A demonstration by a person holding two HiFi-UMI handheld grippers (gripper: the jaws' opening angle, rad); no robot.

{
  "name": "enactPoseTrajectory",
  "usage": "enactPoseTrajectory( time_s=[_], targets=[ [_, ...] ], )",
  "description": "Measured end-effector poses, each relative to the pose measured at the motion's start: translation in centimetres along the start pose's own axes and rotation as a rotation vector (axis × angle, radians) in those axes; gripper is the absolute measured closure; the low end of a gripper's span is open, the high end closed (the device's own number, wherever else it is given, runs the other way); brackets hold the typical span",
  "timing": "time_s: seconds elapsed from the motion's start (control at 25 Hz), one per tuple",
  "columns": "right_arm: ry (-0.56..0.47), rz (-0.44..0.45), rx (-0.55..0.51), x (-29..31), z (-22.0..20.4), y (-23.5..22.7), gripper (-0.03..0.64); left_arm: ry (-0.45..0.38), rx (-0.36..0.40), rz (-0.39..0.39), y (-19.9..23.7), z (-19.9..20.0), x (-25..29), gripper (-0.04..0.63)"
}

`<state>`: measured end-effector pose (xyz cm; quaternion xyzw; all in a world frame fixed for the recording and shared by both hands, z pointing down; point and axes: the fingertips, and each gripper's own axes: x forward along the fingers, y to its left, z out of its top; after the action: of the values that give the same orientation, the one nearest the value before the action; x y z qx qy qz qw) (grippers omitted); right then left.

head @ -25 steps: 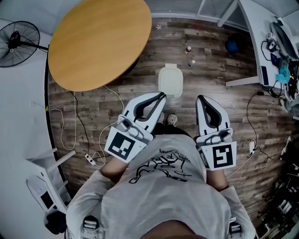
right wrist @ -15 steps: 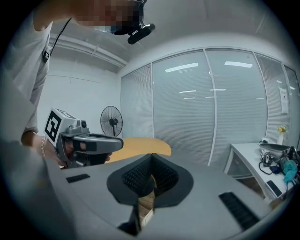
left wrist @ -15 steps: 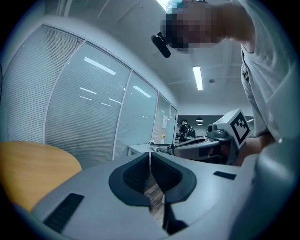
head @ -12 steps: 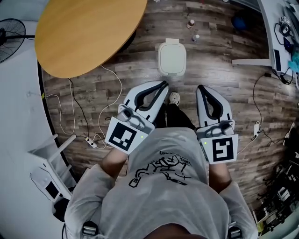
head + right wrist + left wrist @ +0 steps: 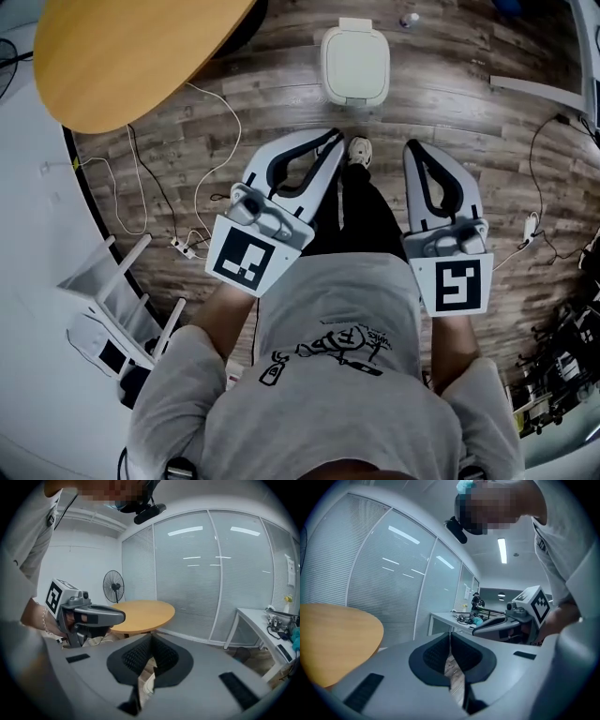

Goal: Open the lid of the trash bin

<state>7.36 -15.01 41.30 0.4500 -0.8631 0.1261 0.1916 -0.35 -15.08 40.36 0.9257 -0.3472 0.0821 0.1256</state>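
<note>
The white trash bin point(image 5: 354, 64) stands on the wooden floor ahead of me, its lid down. Both grippers hover at waist height short of it, apart from it. My left gripper point(image 5: 330, 139) points toward the bin from the left; its jaws meet at the tips with nothing between them, as the left gripper view point(image 5: 450, 635) also shows. My right gripper point(image 5: 412, 147) is to the right, likewise shut and empty point(image 5: 151, 638). A pale piece of the bin point(image 5: 148, 686) shows through the gap under the right jaws.
A round wooden table point(image 5: 122, 47) stands at the left of the bin. Cables point(image 5: 202, 141) and a power strip point(image 5: 182, 248) lie on the floor at the left, near a white chair point(image 5: 112, 300). My shoe point(image 5: 359, 150) is between the grippers. A standing fan point(image 5: 114, 587) and a white desk point(image 5: 262, 620) stand by the glass walls.
The bin has grown larger and shifted up in the head view as I stepped toward it. Both grippers stayed shut and level in front of my body.
</note>
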Motion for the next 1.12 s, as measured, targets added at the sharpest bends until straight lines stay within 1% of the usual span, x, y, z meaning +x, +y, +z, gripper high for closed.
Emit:
enactPoseTrajectory(
  time_s=[0.12, 0.4, 0.52, 0.6, 0.72, 0.92, 1.12],
  targets=[
    [0.033, 0.007, -0.012, 1.6, -2.6, 0.2, 0.611, 0.015, 0.008, -0.002, 0.7, -2.6, 0.7, 0.569],
    [0.130, 0.028, -0.044, 5.4, -9.4, 0.4, 0.611, 0.056, -0.002, -0.015, 2.3, -9.1, 2.9, 0.569],
    [0.142, 0.032, -0.055, 7.2, -11.7, 0.5, 0.611, 0.073, 0.002, -0.019, 3.0, -11.8, 3.8, 0.569],
    [0.151, 0.031, -0.065, 8.3, -13.2, 0.6, 0.611, 0.088, -0.005, -0.017, 3.6, -13.6, 4.3, 0.569],
    [0.191, 0.033, -0.083, 9.5, -16.0, 0.8, 0.611, 0.108, -0.024, -0.020, 4.1, -16.4, 5.0, 0.569],
    [0.253, 0.051, -0.145, 11.6, -21.1, 0.6, 0.611, 0.151, -0.021, -0.030, 4.9, -21.3, 6.3, 0.569],
    [0.304, 0.062, -0.210, 13.3, -25.5, 0.8, 0.611, 0.175, -0.029, -0.029, 5.0, -25.3, 6.9, 0.569]
  ],
)
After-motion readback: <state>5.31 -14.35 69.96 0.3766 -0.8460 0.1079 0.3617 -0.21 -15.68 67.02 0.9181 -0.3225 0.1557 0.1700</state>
